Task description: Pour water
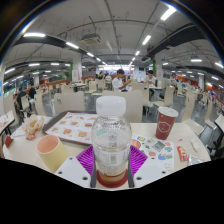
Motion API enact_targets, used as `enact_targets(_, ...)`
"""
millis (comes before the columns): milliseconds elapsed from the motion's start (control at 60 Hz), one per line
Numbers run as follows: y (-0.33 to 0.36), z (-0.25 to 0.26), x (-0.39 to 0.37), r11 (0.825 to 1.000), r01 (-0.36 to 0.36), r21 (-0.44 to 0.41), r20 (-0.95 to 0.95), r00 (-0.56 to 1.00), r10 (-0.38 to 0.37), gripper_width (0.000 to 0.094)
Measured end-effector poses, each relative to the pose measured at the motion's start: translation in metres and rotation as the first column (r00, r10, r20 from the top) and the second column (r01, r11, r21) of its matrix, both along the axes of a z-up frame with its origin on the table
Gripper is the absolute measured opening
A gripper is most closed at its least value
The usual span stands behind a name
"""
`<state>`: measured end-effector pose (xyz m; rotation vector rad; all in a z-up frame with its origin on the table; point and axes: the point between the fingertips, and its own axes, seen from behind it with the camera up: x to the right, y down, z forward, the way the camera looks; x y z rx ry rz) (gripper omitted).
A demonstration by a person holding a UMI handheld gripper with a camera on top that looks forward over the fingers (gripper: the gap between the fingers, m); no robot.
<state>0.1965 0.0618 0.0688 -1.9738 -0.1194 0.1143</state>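
Observation:
A clear plastic bottle (111, 138) with a white cap stands upright between my fingers, holding a little amber liquid at its base. My gripper (111, 162) is shut on the bottle; both purple pads (86, 160) press against its sides. A pink-rimmed paper cup (51, 151) stands on the white table (150, 165) to the left of the bottle. A red paper cup (165, 122) stands beyond the bottle to the right.
A printed placemat (70, 127) lies behind the pink cup, with a snack bundle (33, 125) at its left. Small packets (157, 148) and a card (183, 152) lie near the red cup. Beyond are canteen tables, chairs and seated persons (119, 82).

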Motion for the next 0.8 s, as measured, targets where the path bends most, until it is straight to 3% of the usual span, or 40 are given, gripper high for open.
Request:
enact_targets(150,-0.001,-0.004,0.002,1.0,0.011,-0.024,-0.002,1.0,-0.011,0.0577)
enact_targets(183,-0.006,-0.006,0.001,0.999,0.02,-0.048,-0.009,1.0,-0.02,0.0664)
enact_targets(233,-0.014,-0.005,0.001,0.997,0.029,-0.076,-0.02,0.999,-0.031,0.0868)
enact_targets(283,-0.021,-0.004,0.007,0.993,0.06,-0.1,-0.02,0.998,-0.062,0.0811)
enact_targets(333,-0.038,0.002,0.011,0.988,0.094,-0.127,-0.009,0.995,-0.096,0.0852)
enact_targets(483,-0.102,0.03,0.01,0.973,0.148,-0.179,0.031,0.989,-0.145,0.0846)
enact_targets(800,-0.225,0.087,-0.022,0.96,0.181,-0.213,0.053,0.983,-0.173,0.0853)
